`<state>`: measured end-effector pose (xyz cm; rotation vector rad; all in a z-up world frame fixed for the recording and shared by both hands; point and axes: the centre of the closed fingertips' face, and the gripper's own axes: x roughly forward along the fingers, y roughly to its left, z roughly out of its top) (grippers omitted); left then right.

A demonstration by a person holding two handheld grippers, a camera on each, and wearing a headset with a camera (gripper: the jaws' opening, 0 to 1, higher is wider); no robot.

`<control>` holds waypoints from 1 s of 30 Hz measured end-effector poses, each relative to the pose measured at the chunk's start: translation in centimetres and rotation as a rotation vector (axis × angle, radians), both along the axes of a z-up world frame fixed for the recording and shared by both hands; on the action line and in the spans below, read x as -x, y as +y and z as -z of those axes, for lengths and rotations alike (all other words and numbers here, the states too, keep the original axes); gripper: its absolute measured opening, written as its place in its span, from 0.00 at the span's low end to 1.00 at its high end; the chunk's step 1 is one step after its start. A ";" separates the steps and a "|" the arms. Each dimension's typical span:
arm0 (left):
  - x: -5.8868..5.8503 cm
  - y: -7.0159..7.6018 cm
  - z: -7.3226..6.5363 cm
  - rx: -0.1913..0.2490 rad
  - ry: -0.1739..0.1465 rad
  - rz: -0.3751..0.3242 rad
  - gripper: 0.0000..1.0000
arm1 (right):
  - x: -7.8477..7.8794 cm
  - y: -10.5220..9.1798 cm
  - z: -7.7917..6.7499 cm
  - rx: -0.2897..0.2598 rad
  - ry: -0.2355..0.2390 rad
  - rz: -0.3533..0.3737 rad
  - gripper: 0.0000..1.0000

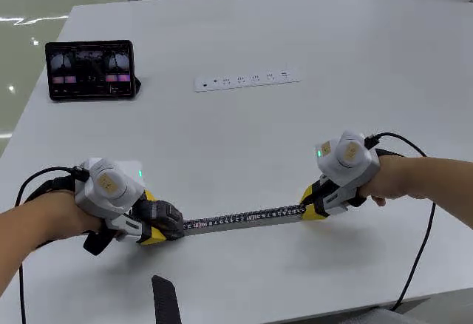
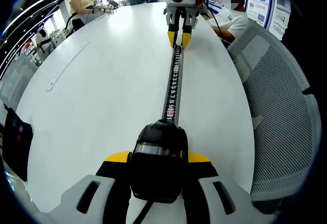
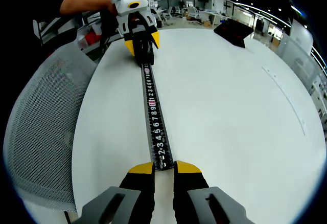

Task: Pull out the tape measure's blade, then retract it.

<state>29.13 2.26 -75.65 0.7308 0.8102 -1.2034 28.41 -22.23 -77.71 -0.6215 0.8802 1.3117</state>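
- while the tape measure (image 1: 166, 219) is clamped in the left gripper (image 2: 158, 157), it is best held steady.
- the blade (image 3: 153, 111), pinched by the right gripper (image 3: 163, 168), is best kept straight.

Head view: high over the near edge of the table (image 1: 295, 28), facing forward and down on left gripper (image 1: 164, 226) and right gripper (image 1: 309, 208). Each gripper view rides low over the tabletop, sighting along the blade (image 1: 244, 219) at the opposite gripper. All three share the blade, probably also the tablet (image 1: 90, 69), dark and blurred toward both fisheye edges.
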 end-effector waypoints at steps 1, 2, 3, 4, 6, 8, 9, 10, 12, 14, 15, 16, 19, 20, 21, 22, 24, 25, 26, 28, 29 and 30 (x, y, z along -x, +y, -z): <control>0.0 0.0 0.0 0.000 0.000 0.000 0.34 | 0.0 0.0 0.0 0.000 0.000 0.001 0.09; 0.0 0.0 0.0 0.001 0.000 -0.001 0.34 | 0.0 -0.1 0.0 0.000 0.000 0.002 0.09; 0.0 0.0 0.0 0.001 0.000 -0.001 0.34 | 0.0 -0.1 0.0 0.000 0.000 0.001 0.09; 0.0 0.0 0.0 0.001 0.000 -0.001 0.34 | 0.0 -0.1 0.0 0.000 0.001 0.004 0.09; -0.1 0.1 0.1 0.001 0.000 -0.001 0.34 | 0.0 -0.2 0.0 -0.002 0.003 0.009 0.09; -0.1 0.1 0.2 0.000 0.000 -0.002 0.34 | 0.0 -0.2 0.1 -0.002 0.002 0.010 0.09; -0.2 0.1 0.2 0.000 -0.001 -0.002 0.34 | 0.0 -0.2 0.1 -0.002 0.002 0.011 0.09; -0.2 0.1 0.2 0.001 0.000 -0.002 0.34 | 0.0 -0.2 0.1 -0.004 0.004 0.016 0.09; -0.2 0.1 0.2 0.001 0.001 -0.002 0.34 | 0.0 -0.2 0.1 -0.006 0.005 0.021 0.09; -0.3 0.2 0.2 0.001 0.002 -0.002 0.34 | 0.0 -0.2 0.2 -0.005 0.004 0.022 0.09; -0.3 0.2 0.3 0.002 0.002 -0.001 0.34 | 0.0 -0.2 0.2 -0.005 0.006 0.025 0.09; -0.3 0.2 0.3 0.002 0.002 -0.002 0.34 | -0.1 -0.2 0.2 -0.005 0.008 0.029 0.10; -0.3 0.2 0.3 0.004 -0.001 -0.004 0.34 | 0.1 0.0 0.2 -0.020 0.034 0.056 0.10; -0.3 0.2 0.3 0.007 0.001 -0.008 0.34 | 0.0 -0.1 0.2 -0.015 0.026 0.046 0.10; -0.3 0.2 0.3 0.009 0.003 -0.009 0.34 | 0.1 -0.1 0.3 -0.014 0.025 0.043 0.10; -0.3 0.1 0.3 0.011 0.005 -0.009 0.34 | 0.1 0.0 0.3 -0.013 0.026 0.042 0.10; -0.2 0.1 0.2 0.009 0.006 -0.009 0.34 | 0.1 0.0 0.3 -0.007 0.026 0.037 0.10; -0.2 0.1 0.3 0.009 0.006 -0.008 0.34 | 0.1 0.1 0.3 -0.003 0.027 0.034 0.10; -0.2 0.1 0.3 0.008 0.006 -0.008 0.34 | 0.1 0.1 0.3 -0.001 0.030 0.033 0.10; -0.1 0.1 0.2 0.009 0.006 -0.007 0.34 | 0.1 0.1 0.4 0.004 0.036 0.034 0.11; 0.0 0.0 0.2 0.008 0.006 -0.007 0.34 | 0.1 0.1 0.4 0.007 0.037 0.033 0.11; 0.0 0.0 0.1 0.008 0.005 -0.007 0.34 | 0.2 0.1 0.4 0.014 0.035 0.024 0.11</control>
